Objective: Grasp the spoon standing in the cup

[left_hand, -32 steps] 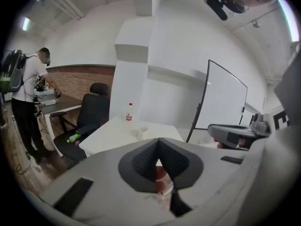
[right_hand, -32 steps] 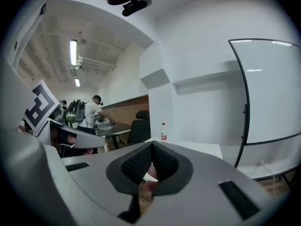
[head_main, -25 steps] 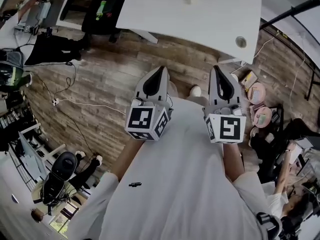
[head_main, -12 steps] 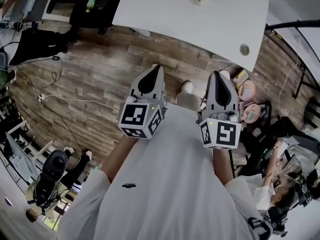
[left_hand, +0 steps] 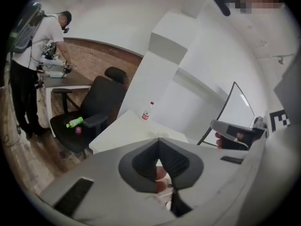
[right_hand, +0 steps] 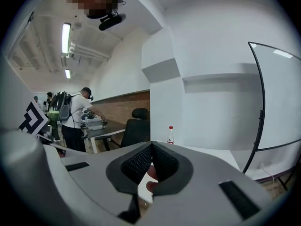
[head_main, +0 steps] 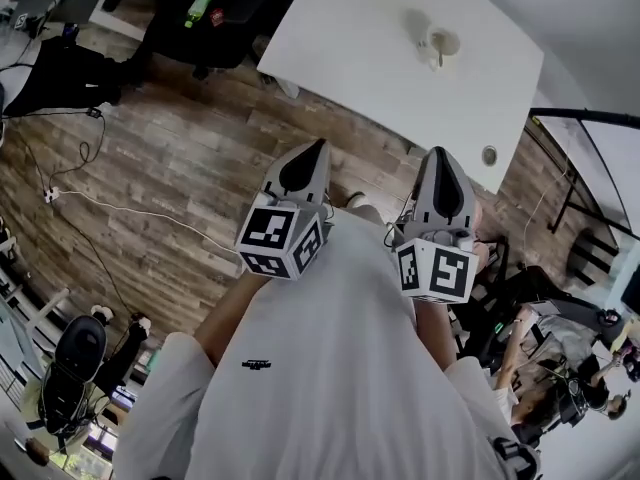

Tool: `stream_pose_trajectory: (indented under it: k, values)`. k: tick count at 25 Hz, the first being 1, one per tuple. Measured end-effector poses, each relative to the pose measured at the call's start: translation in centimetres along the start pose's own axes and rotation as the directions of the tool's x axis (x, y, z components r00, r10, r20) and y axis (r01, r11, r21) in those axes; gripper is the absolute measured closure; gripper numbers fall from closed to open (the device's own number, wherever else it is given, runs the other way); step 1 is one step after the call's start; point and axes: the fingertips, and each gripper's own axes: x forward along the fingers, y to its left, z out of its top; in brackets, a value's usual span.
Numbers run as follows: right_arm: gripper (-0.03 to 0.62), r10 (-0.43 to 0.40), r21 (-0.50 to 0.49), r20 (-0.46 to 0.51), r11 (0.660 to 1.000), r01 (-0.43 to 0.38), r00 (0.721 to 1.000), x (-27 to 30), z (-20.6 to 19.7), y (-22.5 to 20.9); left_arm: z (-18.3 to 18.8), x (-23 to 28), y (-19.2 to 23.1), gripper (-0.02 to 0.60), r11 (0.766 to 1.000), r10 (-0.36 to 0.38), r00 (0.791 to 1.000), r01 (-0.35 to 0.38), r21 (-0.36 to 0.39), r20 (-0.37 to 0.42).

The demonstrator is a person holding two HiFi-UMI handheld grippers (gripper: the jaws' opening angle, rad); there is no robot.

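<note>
The spoon stands in the cup with its long axis roughly upright. From the head view it is only a thin pale streak at the rim, too small to tell which way the handle leans or where the bowl sits. The cup is on the white table, toward its far right part, and it throws a soft shadow to its left. Neither gripper view shows the spoon clearly, since the jaw tips cover the middle of the tabletop. A bottle shows farther back on the table. The cup is well apart from both claws, ahead of them across a strip of wooden floor. The right gripper is nearly in line below the cup and the left gripper is off to the side. Both have their jaws closed tip to tip with nothing held.
</note>
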Motion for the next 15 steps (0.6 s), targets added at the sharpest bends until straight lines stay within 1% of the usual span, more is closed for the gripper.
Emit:
stream_pose_trajectory:
  k: [1,4,6,7,10,12,15]
  values:
    - [0.592,-0.01,-0.006,0.002,1.0,0.01,1.0,0.4,0.4,0.6,0.5,0.2,0.6,0.571,1.0,-0.012,1.0,0.012,0.002,0.006]
    - [0.592,-0.018,-0.061,0.012,0.998,0.019,1.0,1.0,1.3,2.7,1.8,1.4,3.2,0.572,0.999,-0.025,1.0,0.025,-0.03,0.006]
    - [0.592,-0.034,-0.098,-0.005,0.995,0.033,0.999,0.7,1.1,3.3,2.2,1.9,3.8,0.572,0.999,-0.038,0.999,0.038,-0.032,-0.005]
    - [0.592,-0.047,-0.099,-0.02,0.994,0.045,0.999,0.6,0.9,3.2,2.4,2.1,3.9,0.572,0.998,-0.047,0.999,0.047,-0.031,-0.01]
    - [0.592,-0.083,-0.063,-0.049,0.995,0.079,0.995,1.4,0.4,1.8,2.9,3.1,3.7,0.572,0.997,-0.067,0.998,0.066,-0.028,-0.021]
    - [0.592,-0.095,-0.047,-0.046,0.995,0.093,0.994,2.3,0.5,0.8,2.9,4.1,3.7,0.572,0.997,-0.071,0.997,0.071,-0.017,-0.032]
    - [0.592,-0.092,-0.03,-0.038,0.995,0.091,0.995,3.1,0.6,-0.1,2.9,5.2,3.5,0.572,0.998,-0.068,0.996,0.069,0.004,-0.054]
